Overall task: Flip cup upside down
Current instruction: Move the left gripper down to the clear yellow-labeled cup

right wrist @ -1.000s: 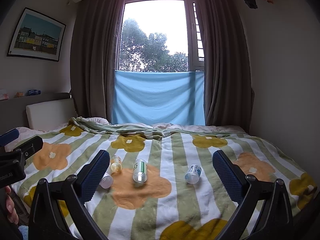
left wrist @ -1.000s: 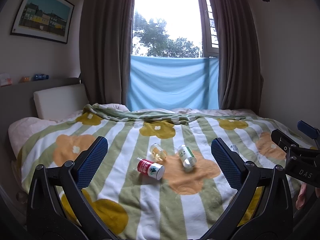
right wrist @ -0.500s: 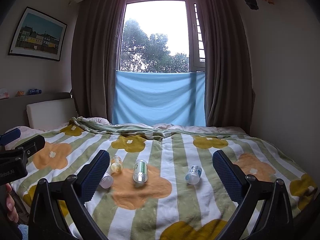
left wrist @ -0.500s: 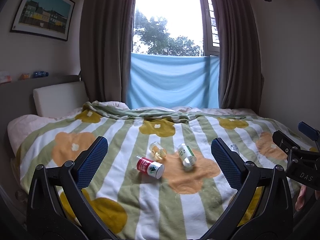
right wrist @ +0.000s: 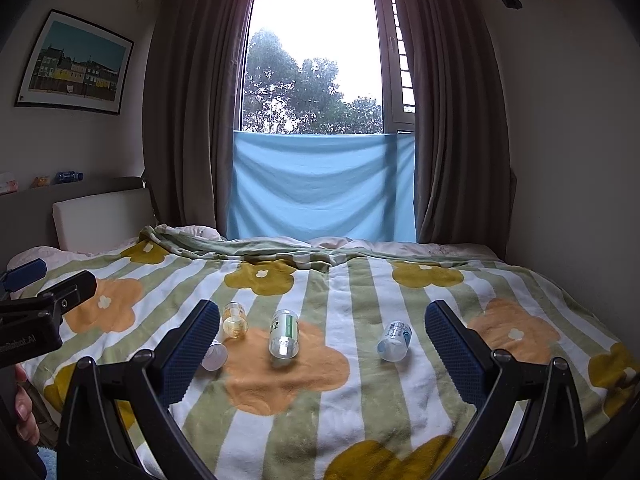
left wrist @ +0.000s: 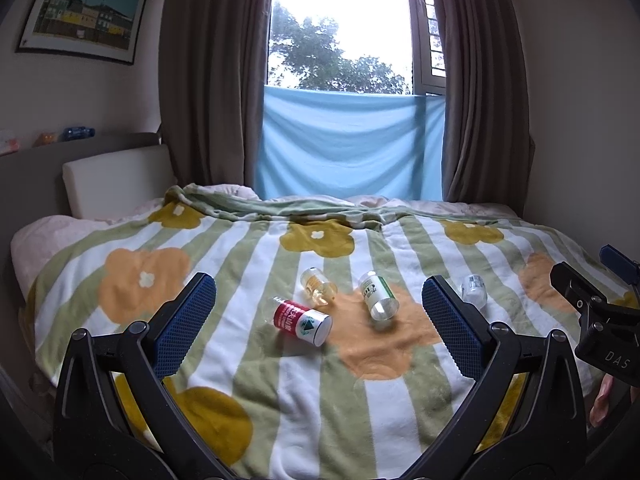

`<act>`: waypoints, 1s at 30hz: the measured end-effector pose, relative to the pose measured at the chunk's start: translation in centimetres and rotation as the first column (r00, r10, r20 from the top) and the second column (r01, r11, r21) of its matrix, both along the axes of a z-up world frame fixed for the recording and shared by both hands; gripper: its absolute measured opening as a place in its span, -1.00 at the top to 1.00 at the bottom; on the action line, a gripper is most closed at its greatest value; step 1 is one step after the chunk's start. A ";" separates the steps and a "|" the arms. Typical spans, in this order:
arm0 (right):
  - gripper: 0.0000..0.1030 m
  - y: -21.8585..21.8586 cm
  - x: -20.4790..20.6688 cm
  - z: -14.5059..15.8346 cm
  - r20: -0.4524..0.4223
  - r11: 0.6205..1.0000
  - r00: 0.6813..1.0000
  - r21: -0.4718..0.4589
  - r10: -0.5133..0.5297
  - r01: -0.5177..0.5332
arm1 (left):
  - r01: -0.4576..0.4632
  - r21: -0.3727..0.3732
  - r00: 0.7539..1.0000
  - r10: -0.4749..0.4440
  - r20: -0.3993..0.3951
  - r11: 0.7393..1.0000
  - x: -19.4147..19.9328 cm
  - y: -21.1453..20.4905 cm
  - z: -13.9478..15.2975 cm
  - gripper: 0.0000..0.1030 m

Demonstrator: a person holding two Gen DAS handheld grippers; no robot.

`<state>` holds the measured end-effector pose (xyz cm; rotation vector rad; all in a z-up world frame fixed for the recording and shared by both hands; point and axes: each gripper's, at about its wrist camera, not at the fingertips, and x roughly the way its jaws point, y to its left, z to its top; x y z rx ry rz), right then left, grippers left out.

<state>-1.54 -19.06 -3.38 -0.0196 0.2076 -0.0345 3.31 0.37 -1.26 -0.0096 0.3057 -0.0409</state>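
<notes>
Several small clear cups lie on their sides on the flowered blanket (left wrist: 240,264). A red-labelled cup (left wrist: 303,321), a yellowish cup (left wrist: 318,287), a green-labelled cup (left wrist: 377,297) and a blue-labelled cup (left wrist: 473,289) show in the left wrist view. In the right wrist view I see the yellowish cup (right wrist: 234,320), the green-labelled cup (right wrist: 284,333), the blue-labelled cup (right wrist: 394,340) and the red-labelled cup's end (right wrist: 215,356) behind my finger. My left gripper (left wrist: 318,320) and right gripper (right wrist: 320,344) are both open and empty, held above the bed short of the cups.
The bed fills the room between a headboard with a white cushion (left wrist: 116,180) on the left and a wall on the right. Brown curtains and a blue cloth (right wrist: 320,188) hang at the window beyond. The blanket is bunched at the far edge.
Both views have drifted very slightly; the cups sit a touch lower and closer in the left wrist view. The grippers stay open and the cups have not moved.
</notes>
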 end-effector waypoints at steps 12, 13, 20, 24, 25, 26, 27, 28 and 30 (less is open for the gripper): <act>-0.99 -0.3 4.0 -2.7 -0.076 1.000 0.997 0.004 0.003 -0.003 | 0.009 -0.027 0.995 -0.012 -0.101 1.000 5.8 0.2 -2.1 -1.00; -0.99 -0.4 4.4 -3.0 -0.083 1.000 0.997 0.005 0.007 -0.007 | 0.013 -0.028 0.994 -0.016 -0.112 1.000 6.8 0.1 -2.1 -1.00; -0.99 -0.4 7.4 -6.1 -0.141 0.999 0.990 -0.012 0.029 -0.031 | 0.046 -0.051 0.977 -0.055 -0.206 0.998 15.4 -0.2 -2.8 -1.00; -0.99 -0.4 9.4 -8.1 -0.171 0.998 0.984 -0.024 0.049 -0.053 | 0.058 -0.060 0.961 -0.072 -0.267 0.997 21.0 -0.2 -3.9 -1.00; -0.99 -0.4 9.9 -8.6 -0.175 0.998 0.983 -0.023 0.056 -0.061 | 0.061 -0.060 0.955 -0.076 -0.288 0.996 22.6 -0.4 -4.3 -1.00; -0.99 -0.4 10.4 -9.0 -0.177 0.997 0.982 -0.020 0.067 -0.072 | 0.060 -0.059 0.948 -0.076 -0.309 0.996 24.1 -0.3 -4.6 -1.00; -0.99 -0.5 10.8 -9.5 -0.176 0.996 0.981 -0.017 0.079 -0.084 | 0.058 -0.054 0.940 -0.073 -0.334 0.997 25.8 -0.4 -5.2 -1.00; -0.99 -0.4 11.4 -9.9 -0.178 0.996 0.980 -0.014 0.087 -0.091 | 0.059 -0.049 0.930 -0.073 -0.361 0.997 27.4 -0.4 -5.7 -1.00; -0.99 -0.3 12.6 -10.5 -0.187 0.994 0.976 -0.007 0.109 -0.112 | 0.052 -0.032 0.910 -0.061 -0.410 0.998 30.4 -0.6 -6.9 -1.00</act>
